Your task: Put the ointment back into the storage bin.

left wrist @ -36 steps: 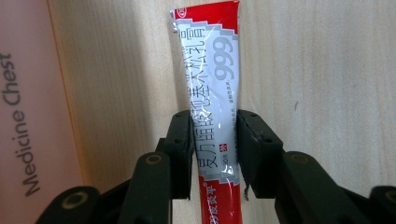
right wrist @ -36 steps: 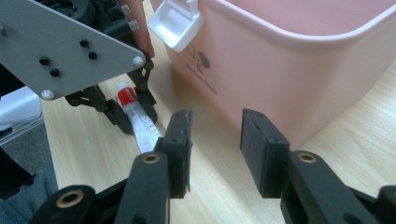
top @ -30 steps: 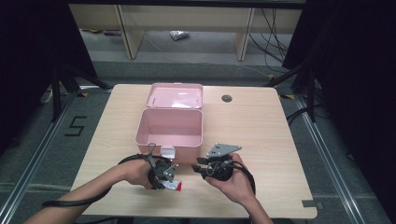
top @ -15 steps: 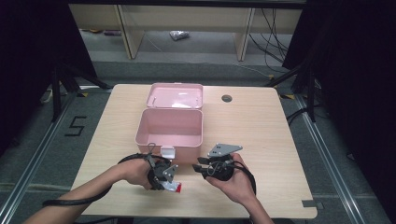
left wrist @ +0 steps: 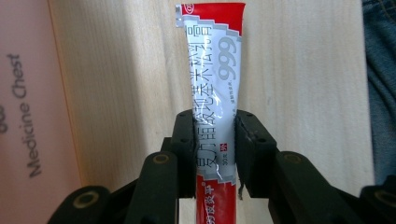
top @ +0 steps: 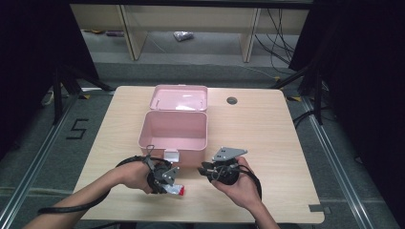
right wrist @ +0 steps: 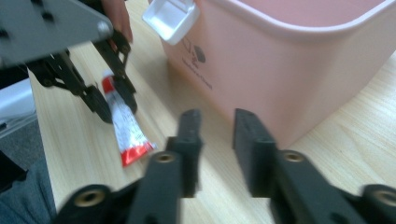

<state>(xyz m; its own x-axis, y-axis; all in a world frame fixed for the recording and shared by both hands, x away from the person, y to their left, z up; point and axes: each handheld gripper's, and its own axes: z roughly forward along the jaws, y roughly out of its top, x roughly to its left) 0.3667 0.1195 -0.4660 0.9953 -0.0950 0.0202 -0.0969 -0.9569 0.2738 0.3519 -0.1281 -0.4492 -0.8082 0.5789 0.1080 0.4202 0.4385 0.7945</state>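
At a pale wooden table [top: 267,124], a pink box [top: 174,130] marked "Medicine Chest" stands open, its lid [top: 180,98] laid back. My left tongs [left wrist: 215,135] grip a red-and-white ointment tube [left wrist: 214,93] near its middle, close above the tabletop just beside the box's front wall. My right tongs [right wrist: 217,126] hang empty, jaws slightly parted, pointing at the box. The soft tube could buckle or slide free if I squeeze unevenly while lifting it over the rim.

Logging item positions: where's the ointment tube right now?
The ointment tube is clamped in the left gripper, low over the table's near edge, just before the open pink box.
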